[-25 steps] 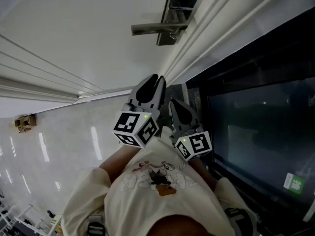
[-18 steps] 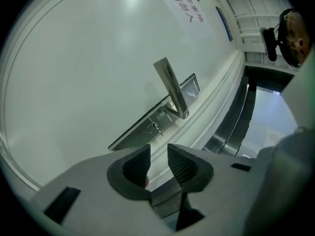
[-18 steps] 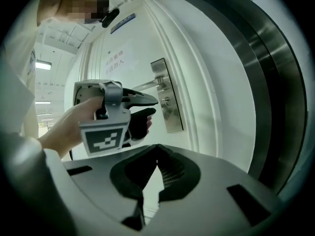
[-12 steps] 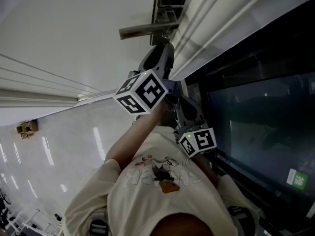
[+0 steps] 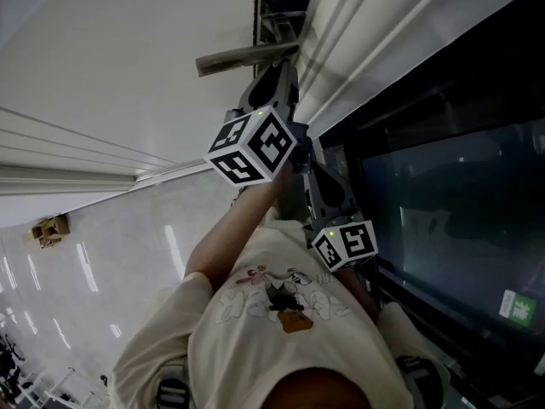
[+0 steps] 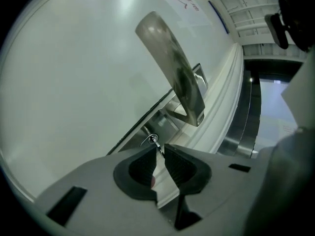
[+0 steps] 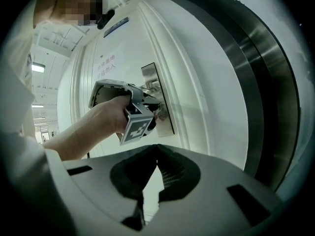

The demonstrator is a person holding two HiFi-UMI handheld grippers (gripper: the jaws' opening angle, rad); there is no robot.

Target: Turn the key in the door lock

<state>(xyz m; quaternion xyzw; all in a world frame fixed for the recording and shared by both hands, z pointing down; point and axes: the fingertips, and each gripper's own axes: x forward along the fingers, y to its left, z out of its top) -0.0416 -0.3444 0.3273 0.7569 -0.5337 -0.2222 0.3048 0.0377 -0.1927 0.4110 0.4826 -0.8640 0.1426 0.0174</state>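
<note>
Key (image 6: 156, 144) does not show in the head view. There the left gripper (image 5: 281, 73) reaches in just under the lever handle (image 5: 232, 58), and the right gripper (image 5: 311, 167) hangs lower, beside the door frame (image 5: 358, 49).

Left gripper view: the jaws are closing, a narrow gap remains, and the key is at their tips below the handle. Seat it deeper before twisting, since the handle crowds any roll.

Right gripper view: jaws pressed together, empty, well back from the handle.

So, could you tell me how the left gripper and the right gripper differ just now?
The left gripper is up at the lock, jaws closing around the key; the right gripper hangs back from the door, jaws together, empty. Both point toward the door.
</note>
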